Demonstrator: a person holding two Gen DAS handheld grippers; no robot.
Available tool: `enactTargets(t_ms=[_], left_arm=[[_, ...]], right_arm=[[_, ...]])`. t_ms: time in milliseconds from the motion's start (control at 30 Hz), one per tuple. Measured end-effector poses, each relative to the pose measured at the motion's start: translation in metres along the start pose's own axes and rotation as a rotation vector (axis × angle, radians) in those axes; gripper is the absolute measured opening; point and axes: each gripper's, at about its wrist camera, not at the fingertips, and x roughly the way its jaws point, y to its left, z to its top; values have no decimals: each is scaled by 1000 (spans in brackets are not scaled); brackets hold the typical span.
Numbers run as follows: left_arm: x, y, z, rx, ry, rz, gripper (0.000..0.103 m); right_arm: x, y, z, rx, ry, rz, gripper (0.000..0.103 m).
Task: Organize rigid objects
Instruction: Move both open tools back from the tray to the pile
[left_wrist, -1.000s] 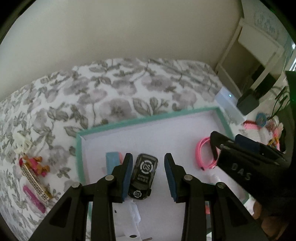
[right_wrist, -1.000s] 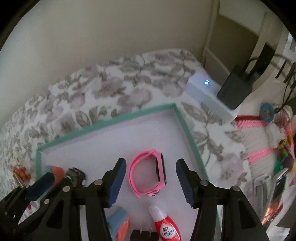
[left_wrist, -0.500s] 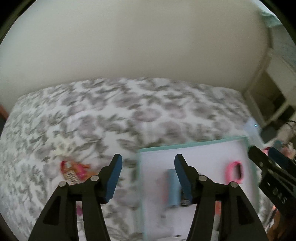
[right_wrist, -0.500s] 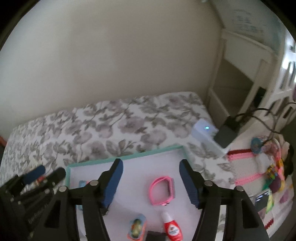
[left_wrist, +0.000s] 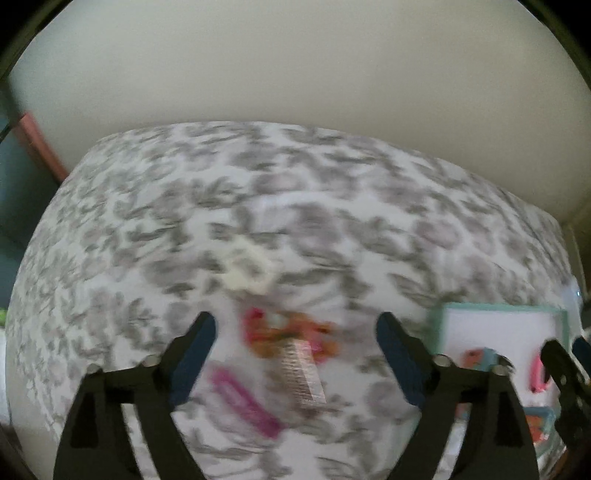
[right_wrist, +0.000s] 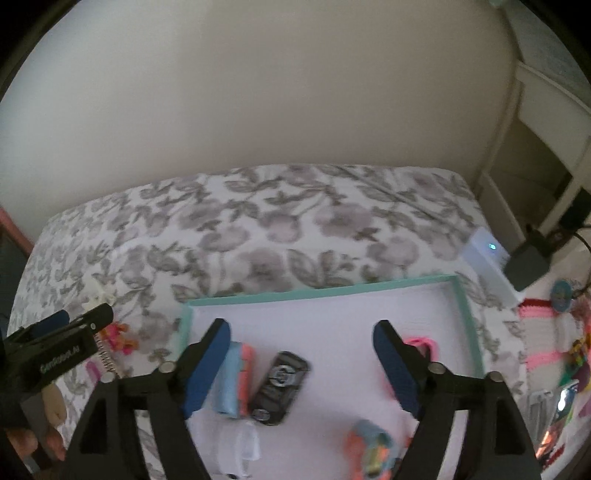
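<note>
- Left wrist view: the left gripper (left_wrist: 295, 347) hangs over the grey-flowered white bedspread (left_wrist: 295, 206); its jaws have just been opening and stand wide apart with nothing pressed between them.
- Lying on the cloth between its fingers are a blurred orange-and-pink toy figure (left_wrist: 291, 336), a long glittery gold hair clip (left_wrist: 303, 373) touching it, and a flat magenta hair clip (left_wrist: 243, 398) nearer left; a cream bow-shaped clip (left_wrist: 247, 271) sits farther off.
- The teal-rimmed white tray (left_wrist: 498, 308) shows at the right edge.
- Right wrist view: the right gripper (right_wrist: 301, 365) is over the tray (right_wrist: 317, 293), jaws likewise just opened and empty.
- Inside the tray lie a black toy car (right_wrist: 280, 387), a blue-and-orange block (right_wrist: 236, 380) just beside it on the left, and a pink wristband (right_wrist: 424, 341) partly behind the right finger.
</note>
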Motion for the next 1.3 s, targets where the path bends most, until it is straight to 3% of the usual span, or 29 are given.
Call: enactTargets(t_ms=[167,367,467,1067,1300], left_arm=[[-4,50,6,-83,-42,60,92],[-3,93,9,-171,-80,59,92],[2,101,9,-183,-97,52,92],[35,132,5,-264,-30,-5,92],[38,143,5,-286,-26,-13,92]], right_arm=[[7,36,-3,-61,9,49,87],[14,74,-6,-101,8,96,90],[18,92,-8,-126,8,113,96],[81,166,-24,-75,167,319,97],[106,188,-26,-70,223,334,97]])
